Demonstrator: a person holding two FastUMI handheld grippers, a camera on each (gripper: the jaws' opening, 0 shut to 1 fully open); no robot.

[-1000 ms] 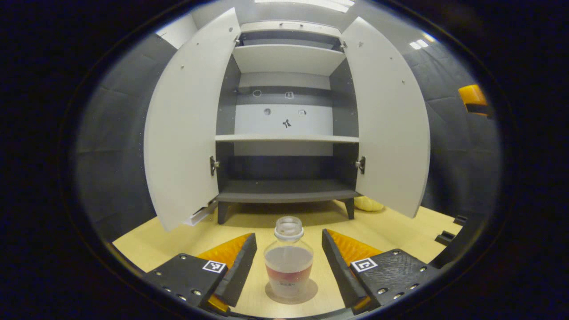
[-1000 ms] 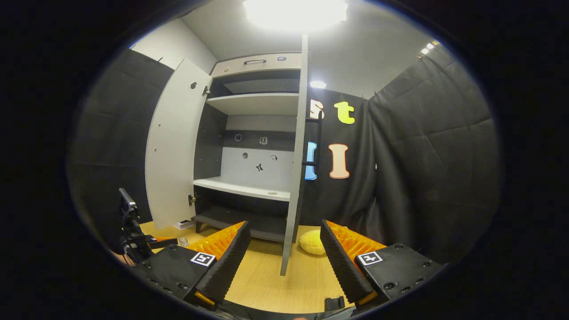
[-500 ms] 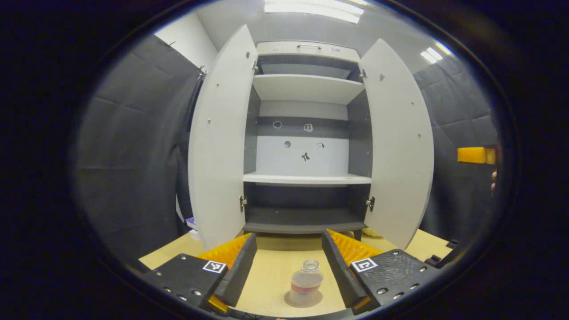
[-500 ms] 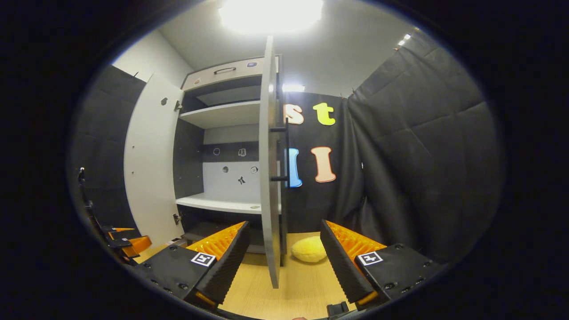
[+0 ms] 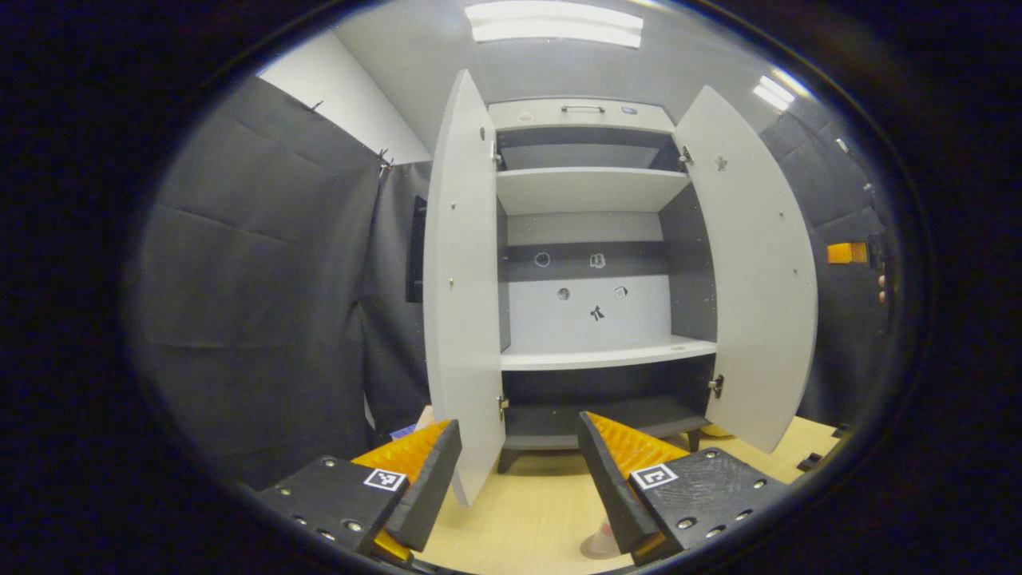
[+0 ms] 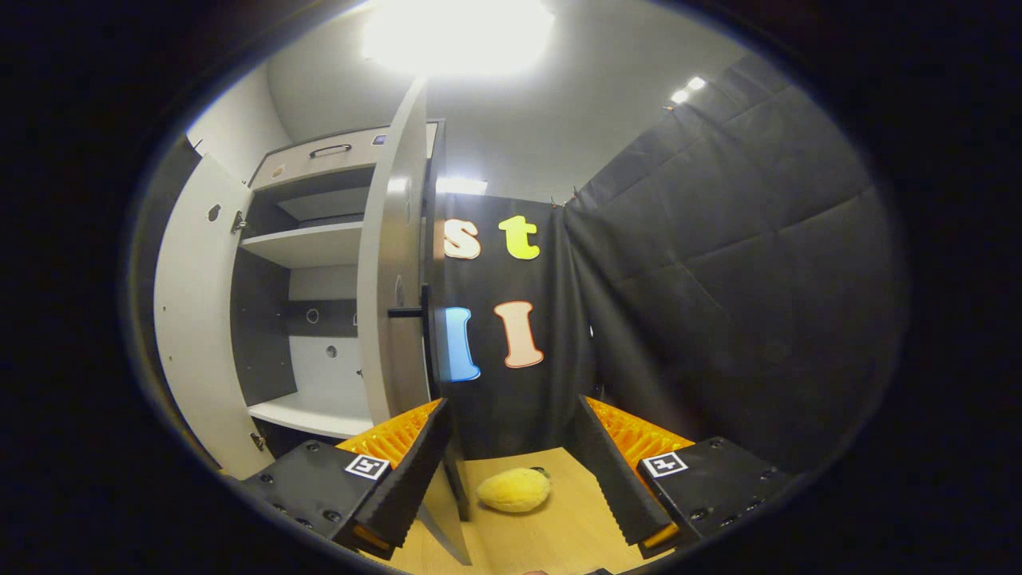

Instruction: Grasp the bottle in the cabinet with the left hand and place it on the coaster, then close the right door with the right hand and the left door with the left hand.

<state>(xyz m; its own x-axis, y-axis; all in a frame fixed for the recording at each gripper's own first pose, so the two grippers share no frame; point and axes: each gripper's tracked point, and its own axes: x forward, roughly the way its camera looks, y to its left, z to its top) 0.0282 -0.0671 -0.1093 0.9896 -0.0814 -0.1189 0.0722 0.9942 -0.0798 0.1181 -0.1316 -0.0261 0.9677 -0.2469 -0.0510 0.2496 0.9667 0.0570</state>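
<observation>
Bottle [image 5: 604, 533] on coaster [image 5: 595, 548], behind left claw's [image 5: 519, 479] rt finger; claw open

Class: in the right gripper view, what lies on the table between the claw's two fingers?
A yellow lemon-like object lies on the wooden table between the right claw's open fingers.

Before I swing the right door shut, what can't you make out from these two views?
- Bottle on the coaster, left gripper view: hidden behind the left gripper's own finger; only the coaster's edge shows.
- Right door handle, right gripper view: seen edge-on, shape unclear.
- Lower shelf, left gripper view: dark, partly blocked by fingers.
- Small marks on cabinet back: too small.
</observation>
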